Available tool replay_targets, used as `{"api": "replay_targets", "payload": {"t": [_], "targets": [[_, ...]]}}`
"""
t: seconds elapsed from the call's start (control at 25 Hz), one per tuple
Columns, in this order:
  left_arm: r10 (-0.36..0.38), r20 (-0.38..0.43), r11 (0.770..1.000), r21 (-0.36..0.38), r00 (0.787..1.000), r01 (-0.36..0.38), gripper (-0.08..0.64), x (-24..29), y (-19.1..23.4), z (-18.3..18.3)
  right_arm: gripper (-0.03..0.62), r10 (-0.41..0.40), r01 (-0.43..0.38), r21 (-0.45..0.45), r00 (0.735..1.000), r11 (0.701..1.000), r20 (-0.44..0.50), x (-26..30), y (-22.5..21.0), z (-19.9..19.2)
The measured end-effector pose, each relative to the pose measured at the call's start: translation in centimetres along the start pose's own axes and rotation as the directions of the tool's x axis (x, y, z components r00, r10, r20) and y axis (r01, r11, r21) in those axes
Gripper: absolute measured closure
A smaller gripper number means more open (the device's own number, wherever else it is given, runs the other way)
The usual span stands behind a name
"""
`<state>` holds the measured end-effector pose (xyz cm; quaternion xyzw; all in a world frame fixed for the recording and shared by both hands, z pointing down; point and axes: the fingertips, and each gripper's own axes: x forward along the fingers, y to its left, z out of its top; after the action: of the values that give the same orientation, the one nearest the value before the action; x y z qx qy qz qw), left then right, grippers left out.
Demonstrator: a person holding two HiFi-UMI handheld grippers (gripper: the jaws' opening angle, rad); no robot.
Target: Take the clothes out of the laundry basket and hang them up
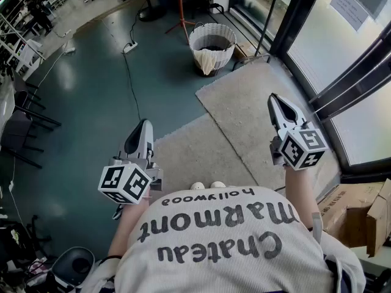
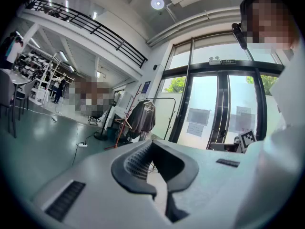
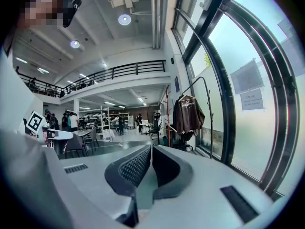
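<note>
Stage: approach, no grasp begun.

The person stands on the grey rug [image 1: 244, 115] facing the laundry basket [image 1: 212, 44]. The basket sits well ahead, just past the rug's far edge and near the glass wall. It is white with an open weave. Dark clothes [image 1: 212, 43] lie inside it, and a pale cloth [image 1: 208, 65] drapes over its near rim.

The left gripper [image 1: 145, 123] is held about level and points toward the basket. Its fingers [image 2: 137, 162] are closed against each other with nothing between them. The right gripper [image 1: 273, 97] is tipped slightly down, and its fingers [image 3: 131, 168] are also pressed together and empty.

Judgement: both grippers are carried closed and forward because the basket is out of reach. Opening serves no purpose until the person is over the rim.

Hanging place: a dark jacket [image 3: 188, 116] hangs on a hanger from a black rack [image 3: 209, 123] beside the window. A wooden stand [image 1: 181, 11] is beyond the basket. Both stand near the basket, probably so each carry is short.

Next move, judged: walk up, lower one gripper and open its fingers over the pale cloth. It lies exposed on the rim, so it is the easiest first pick.

Risks, judged: soft cloth may slip from a shallow pinch. A light basket may also tip or drag if the cloth catches on the weave.
</note>
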<state>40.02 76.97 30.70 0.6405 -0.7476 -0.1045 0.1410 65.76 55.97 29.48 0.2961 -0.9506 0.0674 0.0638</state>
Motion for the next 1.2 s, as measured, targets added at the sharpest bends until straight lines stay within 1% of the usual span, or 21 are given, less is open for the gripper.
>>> {"api": "replay_targets", "payload": {"t": [0.16,0.32,0.4,0.6,0.76,0.88,1.0,1.12,1.2], "targets": [[0.013,-0.003,1.0,-0.013,1.0,-0.013,0.552,-0.2,1.3,0.0,0.557,0.001,-0.001,0.006,1.0,1.0,0.0,0.6,0.5,0.2],[0.005,-0.01,1.0,-0.001,1.0,-0.005,0.552,-0.3,2.6,-0.1,0.557,0.003,-0.003,-0.007,1.0,1.0,0.007,1.2,1.7,0.1],[0.004,-0.012,1.0,0.0,1.0,-0.004,0.552,0.0,3.7,-0.1,0.557,0.003,-0.003,0.001,1.0,1.0,0.013,1.8,2.2,-0.2],[0.013,-0.046,0.999,-0.037,0.999,-0.015,0.552,0.4,5.6,-0.7,0.557,-0.003,0.006,0.045,0.999,0.999,-0.047,3.1,3.0,-2.0],[0.02,-0.049,0.999,-0.043,0.999,-0.023,0.552,1.8,6.2,-0.9,0.557,-0.006,0.008,0.056,0.999,0.998,-0.041,5.0,1.9,-2.0],[0.031,-0.055,0.999,-0.038,0.998,-0.033,0.552,3.6,6.5,-1.3,0.557,0.011,-0.009,0.081,1.0,0.997,-0.029,6.9,0.8,-2.3],[0.042,-0.056,0.999,-0.023,0.998,-0.043,0.552,6.4,6.9,-0.9,0.557,0.03,-0.027,0.066,0.999,0.997,-0.038,9.6,-0.8,-2.3],[0.055,-0.042,0.998,-0.021,0.998,-0.056,0.552,10.6,7.2,0.1,0.557,0.043,-0.04,0.047,0.998,0.998,-0.055,13.1,-3.4,-1.7],[0.057,-0.03,0.998,-0.023,0.998,-0.058,0.552,13.9,7.2,0.5,0.557,0.053,-0.05,0.052,0.997,0.997,-0.055,15.5,-5.3,-1.2]]}}
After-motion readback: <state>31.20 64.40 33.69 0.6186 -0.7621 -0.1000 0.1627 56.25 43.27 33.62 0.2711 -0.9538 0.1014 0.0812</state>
